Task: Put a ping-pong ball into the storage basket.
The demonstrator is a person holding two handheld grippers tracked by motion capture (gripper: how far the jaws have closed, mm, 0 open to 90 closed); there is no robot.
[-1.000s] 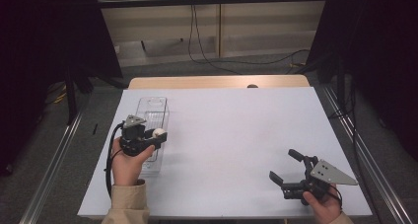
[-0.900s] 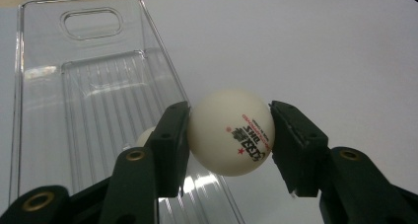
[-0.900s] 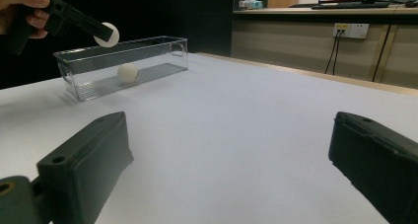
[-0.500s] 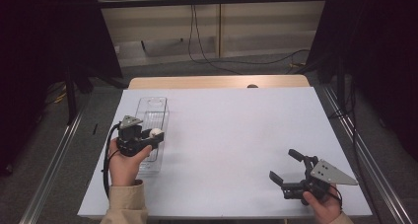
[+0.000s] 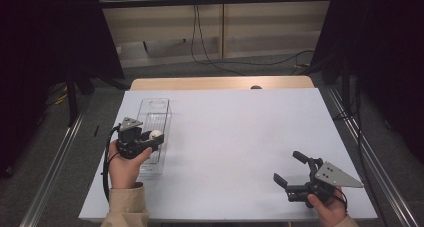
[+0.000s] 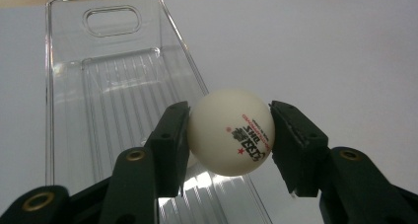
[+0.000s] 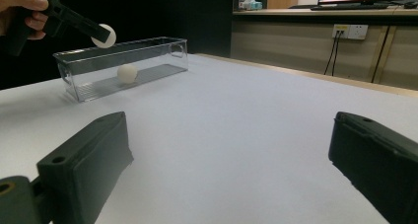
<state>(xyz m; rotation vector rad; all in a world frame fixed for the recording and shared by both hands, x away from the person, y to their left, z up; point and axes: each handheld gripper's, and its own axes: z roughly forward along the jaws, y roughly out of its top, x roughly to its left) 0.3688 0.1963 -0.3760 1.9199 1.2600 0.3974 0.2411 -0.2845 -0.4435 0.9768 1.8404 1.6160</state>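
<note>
**Ball held over the tray, ready to drop**

We hold a white ball (image 6: pixel 230 131) squeezed between the two jaws of our left gripper (image 5: pixel 150 139), one pad on each side of it, red and black print facing the camera. The grip sits across the ball's middle, which seems right for a smooth round thing that would squirt out if pinched off centre. The ball hangs above the clear tray (image 6: pixel 64 115), over its near end and close to the right-hand wall as the left gripper view shows it; from the high view it sits over the tray's (image 5: pixel 165 118) long right edge. We cannot tell whether it is wholly inside the rim line, so a drop from here could clip the wall.

A second ball (image 7: pixel 127 72) already lies on the tray's ribbed floor, which suggests we are gathering balls into it and that this one goes in next. The tray's walls would keep both from rolling off.

Our right gripper (image 5: pixel 292 171) rests well apart, near the front right corner of the white table (image 5: pixel 240 137), jaws spread wide and holding nothing, out of the left hand's way.
</note>
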